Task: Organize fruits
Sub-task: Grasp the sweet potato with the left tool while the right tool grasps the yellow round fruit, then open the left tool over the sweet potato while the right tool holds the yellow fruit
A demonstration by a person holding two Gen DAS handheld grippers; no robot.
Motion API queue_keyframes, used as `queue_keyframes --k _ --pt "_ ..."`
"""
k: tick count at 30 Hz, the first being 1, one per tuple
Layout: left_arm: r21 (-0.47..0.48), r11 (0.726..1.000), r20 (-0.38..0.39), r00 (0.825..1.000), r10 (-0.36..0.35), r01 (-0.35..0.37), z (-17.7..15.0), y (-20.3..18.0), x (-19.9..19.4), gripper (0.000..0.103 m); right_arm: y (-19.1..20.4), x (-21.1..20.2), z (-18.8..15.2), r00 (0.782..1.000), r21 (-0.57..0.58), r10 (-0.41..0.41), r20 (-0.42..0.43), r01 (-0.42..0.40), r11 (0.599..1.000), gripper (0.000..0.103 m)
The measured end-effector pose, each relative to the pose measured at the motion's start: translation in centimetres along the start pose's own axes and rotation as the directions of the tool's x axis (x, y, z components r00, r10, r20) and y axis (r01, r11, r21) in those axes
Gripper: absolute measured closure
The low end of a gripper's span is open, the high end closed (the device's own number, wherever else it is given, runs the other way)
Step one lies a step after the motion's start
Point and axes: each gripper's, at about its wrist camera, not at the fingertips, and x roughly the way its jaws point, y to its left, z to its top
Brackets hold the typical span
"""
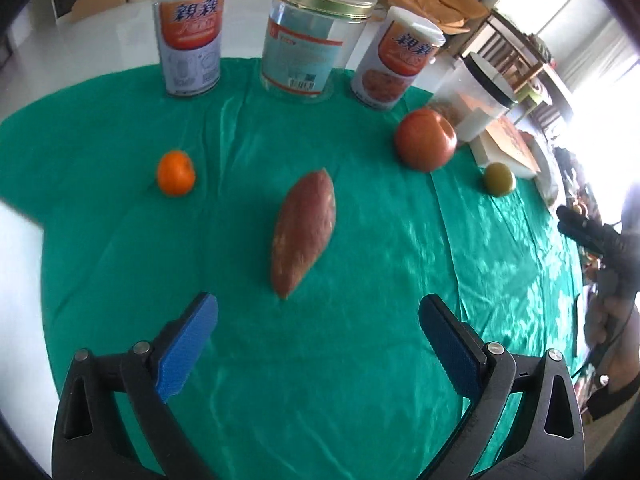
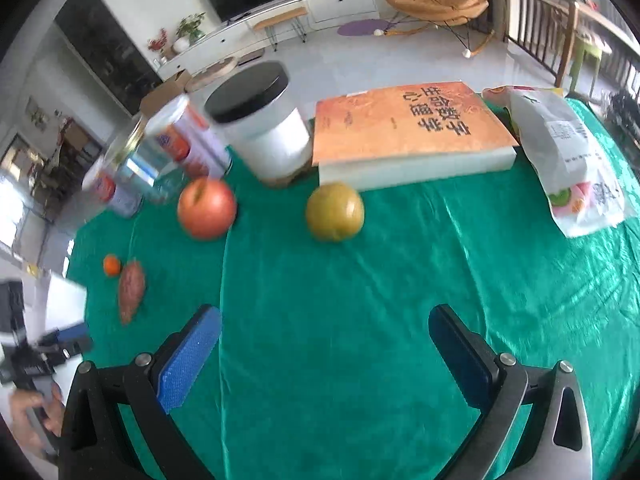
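From the left wrist camera, the left claw (image 1: 318, 312) hangs released and empty, its 2 blue pads spread wide above the green cloth (image 1: 120, 216) that covers the desk. A sweet potato (image 1: 303, 233) lies straight ahead of it, pointing lengthwise toward the gap between the pads but clear of both. A small orange (image 1: 176, 173) sits off to the left, a red apple (image 1: 425, 139) farther back on the right, and a green pear (image 1: 499, 178) beyond that near the cloth's edge. Behind them stand 2 labelled cans (image 1: 191, 36), a clear jar (image 1: 316, 36) with a gold lid and a tub with a black lid (image 1: 476, 96). From the right wrist camera, the right claw (image 2: 325, 326) is likewise released and holds nothing. The pear (image 2: 335, 211) lies almost straight ahead of it, well apart from the pads, with the apple (image 2: 207, 208) to its left and an orange book (image 2: 408, 120) just behind. The orange (image 2: 111, 265) and sweet potato (image 2: 131, 291) lie close together at far left, and a white bag (image 2: 572, 168) rests at right. No fruit looks gathered yet, so the task seems to be at its first reach. The next move likely calls for the right claw to advance until its pads flank the pear, then clench gently, since the round fruit could roll away.
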Motion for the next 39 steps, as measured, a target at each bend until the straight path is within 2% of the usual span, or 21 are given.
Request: queue_keyframes --k 1,5,8,9,11,12,13,14,19,23,26,29,32,34,36,39 --pt "0.0 1.0 -0.007 1.0 0.009 -0.009 0.9 0.1 0.9 0.002 0.0 1.2 1.4 1.0 0.02 0.015 -0.018 -0.014 1.0 0.001" --pt "-0.026 1.0 -0.054 0.999 0.004 -0.006 2.5 0.9 4.2 0.003 0.6 5.6 3.9 0.996 0.03 -0.055 -0.071 0.057 0.998 0.01" --pt "-0.023 1.0 -0.068 0.998 -0.007 0.005 2.6 1.1 5.5 0.006 0.9 8.3 4.2 0.987 0.02 -0.099 -0.123 0.103 0.995 0.025" --pt "-0.013 1.0 -0.071 0.997 -0.004 0.003 2.6 1.1 5.7 0.014 1.1 8.9 4.1 0.986 0.012 -0.103 -0.128 0.105 0.994 0.03" --pt "0.021 0.999 -0.053 0.998 0.027 -0.026 2.6 0.8 5.7 0.02 1.3 9.6 3.9 0.982 -0.009 -0.127 -0.138 0.127 0.992 0.047" --pt "0.035 0.999 -0.045 0.998 0.043 -0.041 2.7 0.7 5.7 0.036 1.3 9.6 3.8 0.983 -0.007 -0.13 -0.126 0.13 0.991 0.052" --pt "0.046 0.997 -0.033 0.997 0.066 -0.064 2.7 0.6 5.7 0.058 1.2 9.4 3.5 0.985 0.001 -0.127 -0.117 0.128 0.992 0.053" --pt "0.049 0.997 -0.022 0.998 0.059 -0.057 2.7 0.5 5.6 0.061 0.9 9.2 3.0 0.986 0.008 -0.123 -0.11 0.124 0.992 0.053" --pt "0.008 1.0 0.017 1.0 0.024 -0.025 0.4 1.5 3.9 0.062 1.0 6.1 0.0 0.995 0.005 -0.027 -0.092 0.028 1.0 0.053" --pt "0.013 0.999 0.02 0.999 -0.035 0.035 -4.4 1.5 0.7 0.062 2.7 2.6 -5.4 0.986 -0.061 0.089 -0.137 -0.098 0.993 0.053" --pt "0.02 0.996 0.005 0.996 -0.084 0.084 -9.7 1.6 -2.3 0.062 4.3 0.5 -11.9 0.969 -0.108 0.167 -0.183 -0.188 0.976 0.053" --pt "0.025 0.993 0.005 0.994 -0.111 0.111 -15.8 1.6 -4.8 0.062 5.7 -1.4 -19.3 0.96 -0.161 0.222 -0.172 -0.249 0.955 0.053" --pt "0.008 0.992 0.013 0.992 -0.125 0.125 -21.7 1.8 -5.8 0.062 6.8 -2.5 -25.4 0.97 -0.221 0.214 -0.117 -0.235 0.947 0.053" --pt "0.002 0.995 0.039 0.994 -0.103 0.103 -24.6 1.6 -6.1 0.062 7.1 -3.1 -28.9 0.978 -0.242 0.199 -0.056 -0.207 0.948 0.053" --pt "0.007 0.997 0.08 0.993 -0.081 0.081 -26.8 1.3 -6.4 0.062 8.1 -3.9 -31.9 0.991 -0.327 0.132 0.038 -0.112 0.938 0.053" --pt "0.039 0.999 0.133 0.991 -0.025 0.02 -28.5 0.3 -6.5 0.061 9.2 -4.4 -35.3 0.987 -0.4 0.069 0.143 -0.007 0.917 0.053"
